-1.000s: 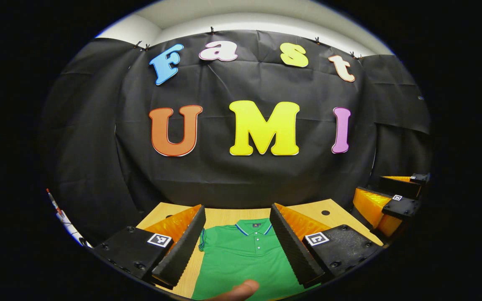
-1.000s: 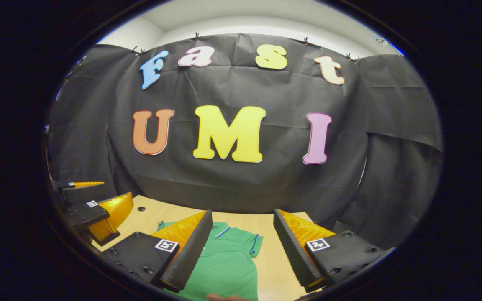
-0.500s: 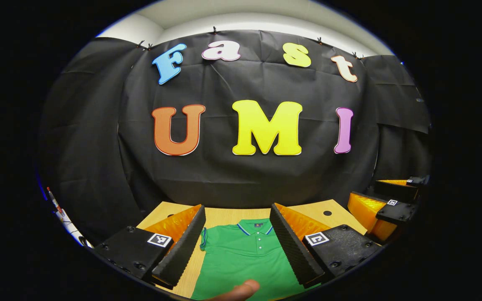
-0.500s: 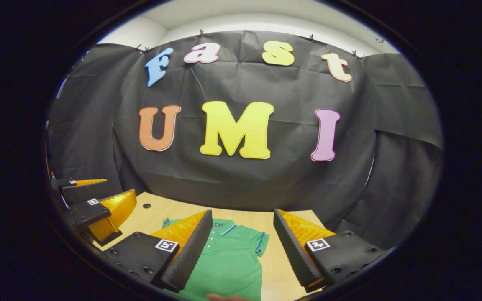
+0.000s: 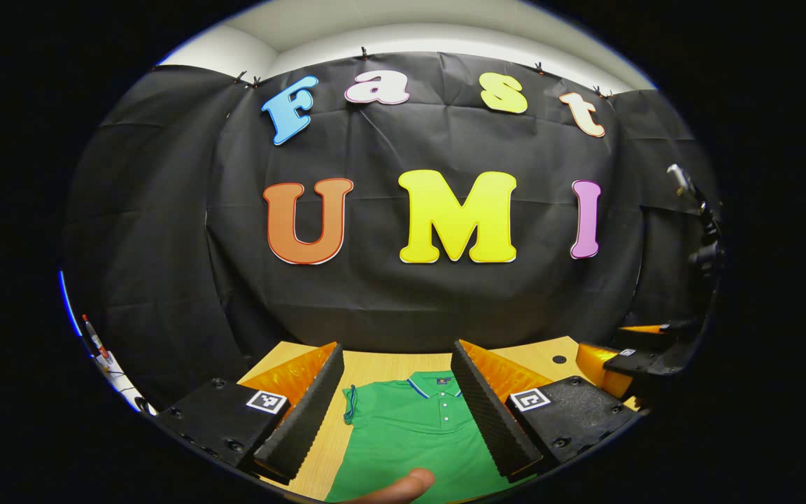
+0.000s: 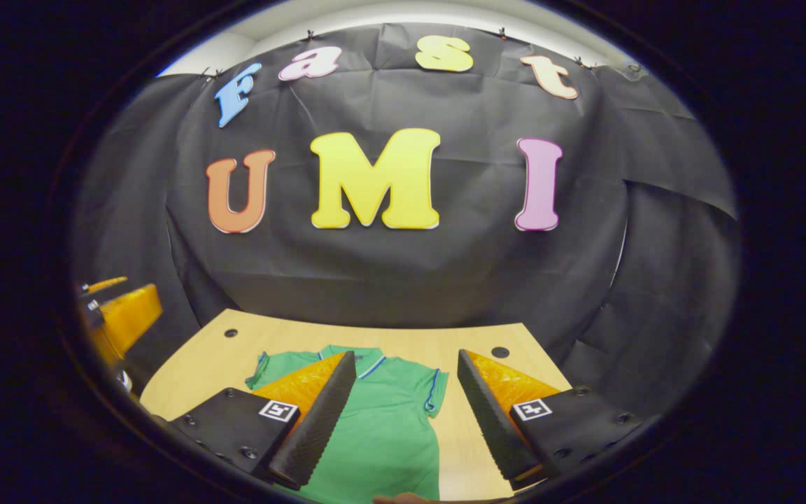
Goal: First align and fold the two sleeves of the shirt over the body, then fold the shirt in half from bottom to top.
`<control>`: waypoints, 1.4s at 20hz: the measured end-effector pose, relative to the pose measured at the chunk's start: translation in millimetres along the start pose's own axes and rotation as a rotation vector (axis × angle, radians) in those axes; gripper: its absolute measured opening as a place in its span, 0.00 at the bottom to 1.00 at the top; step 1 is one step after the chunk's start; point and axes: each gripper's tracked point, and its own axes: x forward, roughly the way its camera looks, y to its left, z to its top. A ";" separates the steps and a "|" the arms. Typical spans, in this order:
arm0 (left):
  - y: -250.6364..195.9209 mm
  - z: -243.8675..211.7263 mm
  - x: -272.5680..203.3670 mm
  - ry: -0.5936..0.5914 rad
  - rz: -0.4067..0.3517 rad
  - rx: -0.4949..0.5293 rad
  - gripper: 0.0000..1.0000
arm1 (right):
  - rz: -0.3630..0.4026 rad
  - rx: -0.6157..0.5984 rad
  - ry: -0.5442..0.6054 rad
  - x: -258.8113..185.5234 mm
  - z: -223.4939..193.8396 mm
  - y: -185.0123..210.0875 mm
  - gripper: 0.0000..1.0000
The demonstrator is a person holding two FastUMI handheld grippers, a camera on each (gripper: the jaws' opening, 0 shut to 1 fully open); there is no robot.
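On the table [image 6: 200,364], the shirt [image 6: 382,434] is seen flat, sleeves spread, more exposed since the right gripper [image 6: 406,413] was tilted downward; both jaws, left gripper [image 5: 396,406] included, are held wide, empty.

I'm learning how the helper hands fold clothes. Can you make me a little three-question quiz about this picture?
1. True or false: the green shirt lies flat on the wooden table with its sleeves not yet folded in.
2. Is the right gripper: A) open above the shirt, B) shut on a sleeve, C) shut on the collar?
3. Fill in: in the left gripper view, the left gripper has the shirt's ____ between its open fingers.

Key: 1 true. 2 A. 3 collar.
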 end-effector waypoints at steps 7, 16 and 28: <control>12.4 -5.4 -3.3 -0.005 0.046 0.038 1.00 | -0.048 -0.003 0.161 108.2 -59.7 -25.3 0.94; 32.6 -33.8 -11.8 0.094 0.157 0.057 1.00 | -0.129 -0.018 0.379 238.3 -154.4 -55.6 0.95; 45.4 -76.7 -30.4 0.202 0.239 0.019 1.00 | -0.164 0.061 0.546 290.0 -202.4 -67.7 0.87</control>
